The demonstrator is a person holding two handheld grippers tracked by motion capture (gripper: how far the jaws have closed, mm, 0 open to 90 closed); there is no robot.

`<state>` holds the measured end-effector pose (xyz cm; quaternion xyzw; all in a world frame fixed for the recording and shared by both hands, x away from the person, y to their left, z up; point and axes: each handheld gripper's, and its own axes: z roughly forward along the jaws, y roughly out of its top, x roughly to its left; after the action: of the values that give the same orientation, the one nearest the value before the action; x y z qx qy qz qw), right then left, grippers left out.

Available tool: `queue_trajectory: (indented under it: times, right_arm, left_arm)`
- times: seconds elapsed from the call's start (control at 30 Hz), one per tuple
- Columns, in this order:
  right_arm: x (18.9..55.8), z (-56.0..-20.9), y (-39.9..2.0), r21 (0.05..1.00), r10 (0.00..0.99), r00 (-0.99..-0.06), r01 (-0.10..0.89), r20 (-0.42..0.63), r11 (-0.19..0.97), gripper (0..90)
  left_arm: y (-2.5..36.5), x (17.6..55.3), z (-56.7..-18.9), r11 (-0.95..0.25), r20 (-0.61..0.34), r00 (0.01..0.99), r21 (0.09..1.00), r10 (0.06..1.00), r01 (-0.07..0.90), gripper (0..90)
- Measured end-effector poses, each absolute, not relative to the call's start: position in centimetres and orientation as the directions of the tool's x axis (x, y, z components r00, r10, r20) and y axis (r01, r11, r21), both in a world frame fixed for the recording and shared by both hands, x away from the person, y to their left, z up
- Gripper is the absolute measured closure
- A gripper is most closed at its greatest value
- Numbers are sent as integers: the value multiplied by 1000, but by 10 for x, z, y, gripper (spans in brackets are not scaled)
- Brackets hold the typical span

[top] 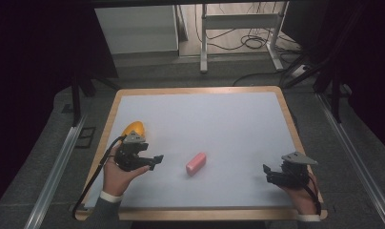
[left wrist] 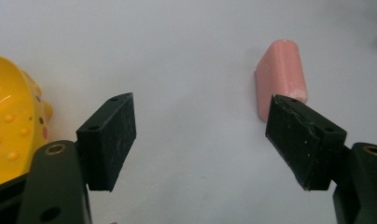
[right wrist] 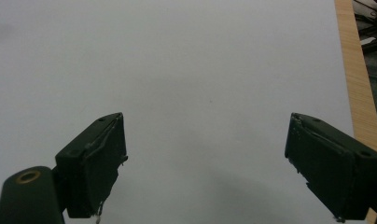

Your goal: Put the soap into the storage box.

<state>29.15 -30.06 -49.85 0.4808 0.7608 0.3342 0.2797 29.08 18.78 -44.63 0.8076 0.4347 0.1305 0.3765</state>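
Two tongs, both with jaws wide apart and empty. Left tongs (top: 152,161) hover near the pink block (top: 196,163), which lies on the surface (top: 219,119) between the hands, toward the near edge. Yellow dotted dish (top: 134,129) sits just behind the left hand. Right tongs (top: 269,174) wait well apart.

Likely step: left pickup of the block. Judgement: swing right to centre it between the jaws, then close across its narrow sides.

Surface: pale sheet, wooden border. Beyond: grey floor, metal frame legs, loose cables, dark surroundings.
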Motion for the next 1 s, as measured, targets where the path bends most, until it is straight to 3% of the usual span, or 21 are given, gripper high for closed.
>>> queue_trajectory:
  times: [1.0]
  right_arm:
    - [292, -502, -302, 770, 920, -376, 554, -108, 317, 122]
  left_arm:
    - [120, 303, -444, -483, -61, 681, 659, 730, 576, 242]
